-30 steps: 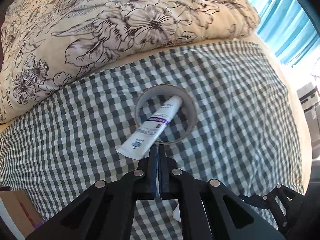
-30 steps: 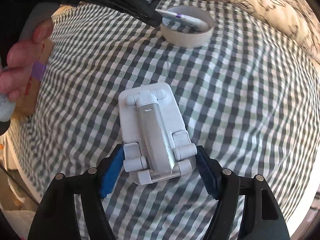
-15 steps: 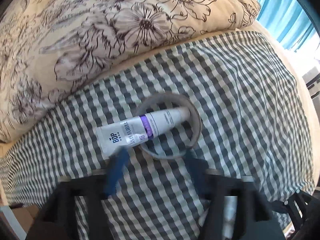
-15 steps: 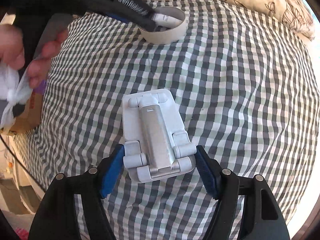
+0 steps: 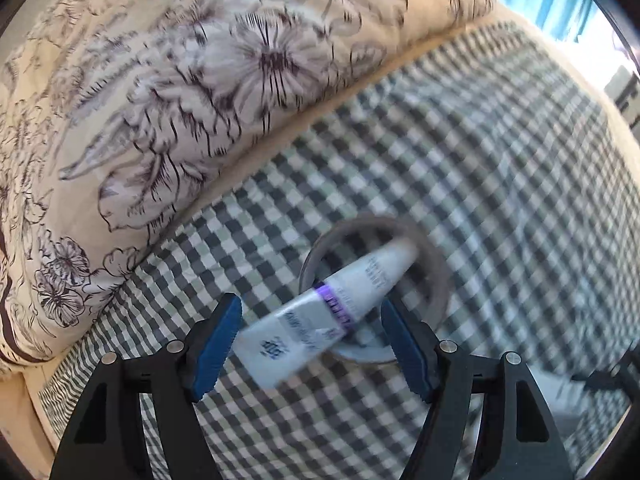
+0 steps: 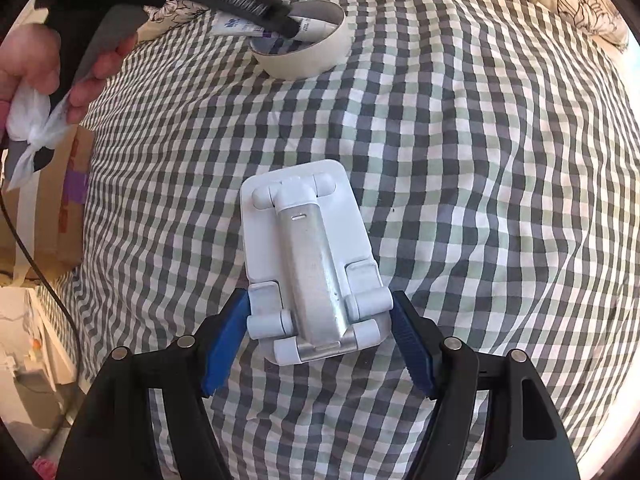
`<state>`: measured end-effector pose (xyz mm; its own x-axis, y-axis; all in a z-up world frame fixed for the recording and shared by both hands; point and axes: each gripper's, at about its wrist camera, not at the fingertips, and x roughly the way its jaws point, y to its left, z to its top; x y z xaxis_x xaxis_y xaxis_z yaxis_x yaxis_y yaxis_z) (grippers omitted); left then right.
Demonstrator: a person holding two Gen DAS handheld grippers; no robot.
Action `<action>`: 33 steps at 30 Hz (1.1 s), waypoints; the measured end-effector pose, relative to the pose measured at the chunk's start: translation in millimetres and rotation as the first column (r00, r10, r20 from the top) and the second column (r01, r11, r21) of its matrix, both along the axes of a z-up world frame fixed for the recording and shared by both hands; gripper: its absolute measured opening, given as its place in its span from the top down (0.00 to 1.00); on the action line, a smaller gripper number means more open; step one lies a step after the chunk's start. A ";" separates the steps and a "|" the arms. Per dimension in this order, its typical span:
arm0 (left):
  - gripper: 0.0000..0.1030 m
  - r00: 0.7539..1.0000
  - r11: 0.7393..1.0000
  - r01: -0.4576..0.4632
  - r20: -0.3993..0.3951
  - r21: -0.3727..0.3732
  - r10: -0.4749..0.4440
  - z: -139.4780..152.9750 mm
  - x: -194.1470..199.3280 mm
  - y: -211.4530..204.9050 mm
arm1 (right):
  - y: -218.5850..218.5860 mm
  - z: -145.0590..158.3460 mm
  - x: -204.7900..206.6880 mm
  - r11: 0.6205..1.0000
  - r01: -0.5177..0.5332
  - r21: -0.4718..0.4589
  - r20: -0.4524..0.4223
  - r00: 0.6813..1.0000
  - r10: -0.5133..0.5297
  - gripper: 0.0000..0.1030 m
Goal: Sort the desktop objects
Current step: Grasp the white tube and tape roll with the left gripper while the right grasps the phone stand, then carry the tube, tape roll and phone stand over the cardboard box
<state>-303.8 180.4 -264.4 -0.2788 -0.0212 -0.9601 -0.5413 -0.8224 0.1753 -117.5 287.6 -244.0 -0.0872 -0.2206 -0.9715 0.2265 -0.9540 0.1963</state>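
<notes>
A white tube (image 5: 320,316) with a purple band lies tilted across the rim of a beige ring (image 5: 434,280), cap end inside it. My left gripper (image 5: 309,304) is open, its blue pads (image 5: 218,344) standing apart on either side of the tube's flat end. The right wrist view shows the same ring (image 6: 304,60) and tube (image 6: 228,26) under the left gripper's black finger. My right gripper (image 6: 320,298) is shut on a white and silver folding phone stand (image 6: 312,248), pads pressed to its near end. Whether the stand is lifted off the cloth I cannot tell.
Everything sits on a green-grey checked cloth (image 6: 480,200). A floral quilt (image 5: 200,80) is heaped behind the ring. A cardboard box (image 6: 60,208) stands off the cloth's left edge. A person's hand (image 6: 36,64) holds the left gripper's handle and a white wad.
My left gripper opened and let go of the tube, which now rests across the ring's rim. The right gripper kept its hold on the stand and turned slightly.
</notes>
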 end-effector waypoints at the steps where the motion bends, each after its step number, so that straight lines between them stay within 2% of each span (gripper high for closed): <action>1: 0.27 1.000 1.000 0.010 0.008 -0.012 -0.010 -4.1 -0.4 0.7 | -2.1 -2.5 -0.4 1.000 0.003 0.000 0.002 1.000 -0.003 0.32; 5: 0.27 0.998 0.999 0.010 0.057 -0.034 -0.008 -21.3 -4.2 2.5 | -2.1 -7.6 -3.0 1.000 0.008 0.002 0.014 1.000 -0.009 0.32; 7: 0.47 0.995 1.000 -0.015 0.101 0.012 0.014 -25.9 -6.0 0.8 | -3.0 -8.4 -3.7 1.000 0.006 0.007 0.017 1.000 -0.006 0.32; 8: 0.61 0.993 0.999 -0.027 0.113 0.037 0.023 -26.3 -5.9 1.1 | -3.9 -9.2 -4.2 1.000 0.006 0.008 0.018 1.000 -0.006 0.32; 10: 0.69 0.994 0.997 -0.039 0.100 0.061 0.033 -23.4 -2.9 2.7 | -5.1 -10.2 -5.4 1.000 0.006 0.013 0.019 1.000 -0.006 0.32; 13: 0.72 0.993 0.993 -0.078 0.091 0.086 0.070 -17.6 2.2 2.3 | -4.5 -7.3 -6.4 1.000 0.009 0.018 0.015 1.000 -0.009 0.32; 15: 0.72 0.992 0.988 -0.101 0.083 0.113 0.092 -7.7 16.5 0.4 | -3.7 -1.7 -7.6 1.000 0.021 0.019 -0.001 1.000 -0.021 0.39; 17: 0.72 0.990 0.984 -0.121 0.083 0.127 0.111 0.8 28.7 -0.7 | -3.5 3.7 -9.7 0.999 0.033 0.023 -0.014 0.999 -0.033 0.56; 18: 0.72 0.990 0.983 -0.127 0.086 0.136 0.116 3.9 32.3 -0.3 | -0.7 6.9 -10.5 0.999 0.038 0.020 -0.019 0.999 -0.038 0.58; 19: 0.72 0.989 0.981 -0.134 0.086 0.140 0.123 7.3 37.3 -2.8 | 1.8 8.4 -10.9 0.999 0.042 0.020 -0.020 0.999 -0.042 0.64; 21: 0.72 0.986 0.977 -0.148 0.092 0.151 0.136 11.1 46.9 -4.2 | 5.9 9.2 -12.1 0.999 0.052 0.014 -0.017 0.999 -0.052 0.66; 22: 0.72 0.986 0.976 -0.153 0.094 0.156 0.139 16.5 60.6 -21.8 | 7.6 9.4 -12.3 0.999 0.054 0.006 -0.014 0.998 -0.054 0.66; 23: 0.72 0.985 0.975 -0.156 0.093 0.158 0.143 18.4 66.8 -23.0 | 9.8 9.4 -12.7 0.998 0.055 -0.005 -0.009 0.998 -0.055 0.63; 24: 0.72 0.985 0.974 -0.158 0.100 0.160 0.143 18.5 70.7 -22.7 | 11.0 9.2 -13.4 0.998 0.054 -0.025 -0.001 0.999 -0.054 0.47; 25: 0.72 0.984 0.974 -0.161 0.097 0.159 0.147 19.0 72.7 -19.9 | 9.4 8.2 -14.0 0.997 0.052 -0.053 0.006 0.999 -0.052 0.25; 26: 0.72 0.983 0.972 -0.169 0.101 0.165 0.154 19.9 73.0 -15.5 | 9.6 8.1 -14.8 0.995 0.050 -0.083 0.003 0.999 -0.050 0.21; 29: 0.72 0.978 0.963 -0.197 0.102 0.183 0.181 28.6 98.1 -31.1 | 8.4 2.4 -21.1 0.994 0.031 -0.107 0.020 0.999 -0.029 0.21; 31: 0.72 0.974 0.957 -0.217 0.101 0.190 0.201 30.7 106.0 -32.2 | 1.3 -3.5 -25.0 0.997 -0.003 -0.078 0.026 1.000 0.005 0.21; 33: 0.72 0.971 0.951 -0.233 0.101 0.201 0.217 33.1 104.9 -37.2 | -10.7 -11.9 -26.3 0.999 -0.040 -0.008 0.028 0.999 0.040 0.21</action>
